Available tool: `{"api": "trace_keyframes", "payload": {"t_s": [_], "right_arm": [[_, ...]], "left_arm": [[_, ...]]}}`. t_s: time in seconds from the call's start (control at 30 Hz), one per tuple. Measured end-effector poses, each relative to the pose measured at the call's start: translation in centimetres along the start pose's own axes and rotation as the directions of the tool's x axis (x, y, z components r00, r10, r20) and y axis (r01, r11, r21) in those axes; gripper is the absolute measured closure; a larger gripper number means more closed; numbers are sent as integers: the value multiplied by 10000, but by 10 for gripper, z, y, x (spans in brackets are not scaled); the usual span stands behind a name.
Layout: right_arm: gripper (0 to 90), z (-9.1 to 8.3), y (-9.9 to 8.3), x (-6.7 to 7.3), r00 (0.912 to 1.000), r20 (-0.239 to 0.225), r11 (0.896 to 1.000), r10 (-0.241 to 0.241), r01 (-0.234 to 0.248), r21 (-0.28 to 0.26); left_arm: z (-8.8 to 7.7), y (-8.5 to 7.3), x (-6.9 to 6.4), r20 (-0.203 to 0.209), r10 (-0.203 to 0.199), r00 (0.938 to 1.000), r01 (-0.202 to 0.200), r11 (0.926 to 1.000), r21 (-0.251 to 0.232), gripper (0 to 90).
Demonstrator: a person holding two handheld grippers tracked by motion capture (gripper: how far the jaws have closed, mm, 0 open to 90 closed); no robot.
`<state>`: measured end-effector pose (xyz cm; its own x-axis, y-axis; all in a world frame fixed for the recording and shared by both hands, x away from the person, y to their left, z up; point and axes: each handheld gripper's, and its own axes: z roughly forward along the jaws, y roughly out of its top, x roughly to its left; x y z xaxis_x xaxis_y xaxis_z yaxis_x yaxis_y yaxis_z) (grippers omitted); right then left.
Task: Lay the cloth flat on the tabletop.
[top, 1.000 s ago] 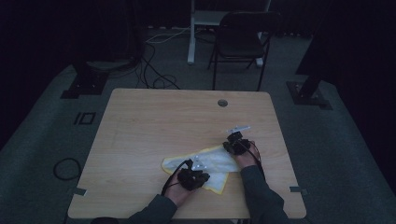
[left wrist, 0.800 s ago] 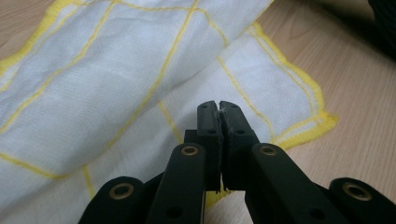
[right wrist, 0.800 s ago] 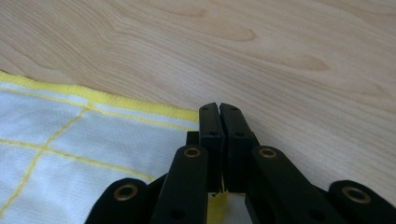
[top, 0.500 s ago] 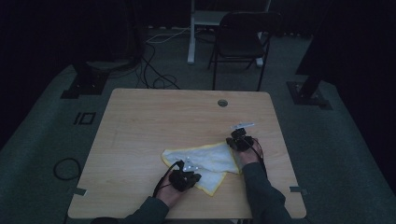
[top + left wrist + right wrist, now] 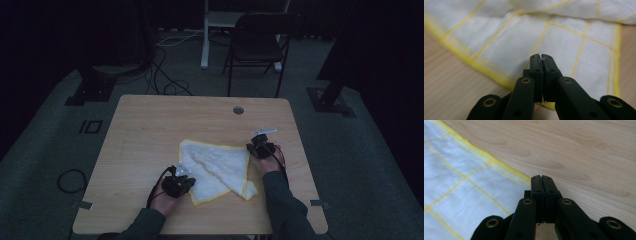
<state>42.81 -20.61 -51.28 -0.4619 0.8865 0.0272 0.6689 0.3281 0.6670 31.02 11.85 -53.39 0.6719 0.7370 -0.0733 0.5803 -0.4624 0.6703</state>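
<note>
A white cloth (image 5: 220,167) with yellow grid lines and a yellow hem lies spread on the wooden table (image 5: 150,130). My left gripper (image 5: 191,180) is at the cloth's near left edge, shut on it. In the left gripper view the closed jaws (image 5: 541,56) pinch a bit of the fabric (image 5: 511,32). My right gripper (image 5: 251,149) sits at the cloth's right corner. In the right gripper view its jaws (image 5: 541,177) are closed where the yellow hem of the cloth (image 5: 454,182) meets them. A folded flap of cloth lies toward the near edge.
A round cable hole (image 5: 238,110) is near the table's far edge. Behind the table stand a dark chair (image 5: 260,45) and a white frame, with cables (image 5: 170,85) on the floor. Bare wood (image 5: 586,150) lies right of the cloth.
My left gripper has moved left along the near side, dragging its edge of the cloth, which now lies wider and flatter. The right gripper has stayed at the right corner.
</note>
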Motion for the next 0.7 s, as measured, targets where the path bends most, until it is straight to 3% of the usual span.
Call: {"api": "trace_keyframes", "payload": {"t_s": [0.17, 0.43, 0.53, 0.7], "right_arm": [[897, 1, 3, -7, 9995, 294, 10000, -79, 80, -27], [898, -4, 14, -18, 9967, 782, 9993, -237, 258, -255], [898, -5, 16, -20, 9967, 784, 9992, -231, 255, -295], [894, -1, 15, -21, 9962, 839, 9993, -249, 273, -274]], "left_arm": [[-5, -3, 18, -461, -219, 9987, 218, 9998, -24, 880], [-9, -4, 35, -1083, -320, 9936, 325, 9995, 29, 870], [-11, -5, 43, -1116, -567, 9921, 568, 9984, -17, 870], [-11, -5, 42, -1183, -578, 9913, 578, 9983, -39, 866]]}}
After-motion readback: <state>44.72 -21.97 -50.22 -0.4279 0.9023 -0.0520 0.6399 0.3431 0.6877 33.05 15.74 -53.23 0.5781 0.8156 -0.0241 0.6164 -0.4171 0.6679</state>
